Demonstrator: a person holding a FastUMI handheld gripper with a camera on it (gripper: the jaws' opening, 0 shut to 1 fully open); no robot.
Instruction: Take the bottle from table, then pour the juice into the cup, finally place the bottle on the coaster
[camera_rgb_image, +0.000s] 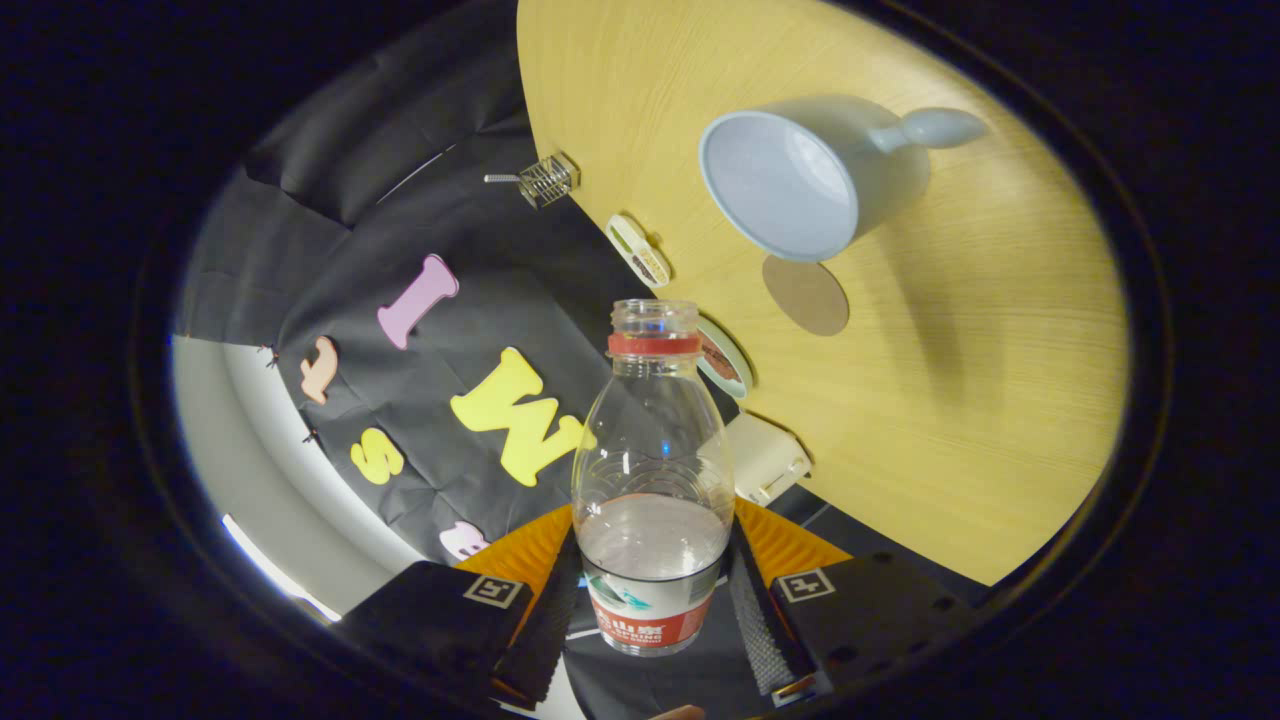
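The gripper (652, 600) has both fingers pressed on the uncapped bottle (652, 470), lifted and tilted; the cup (800, 180) stands at one o'clock beyond its mouth, the coaster (806, 295) just before it; bring the mouth over the rim first; tip slowly, grip firm.

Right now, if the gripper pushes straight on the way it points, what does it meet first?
The gripper, shut on the bottle, points past the table edge at the booth wall. The cup sits off to the side; depth unclear.
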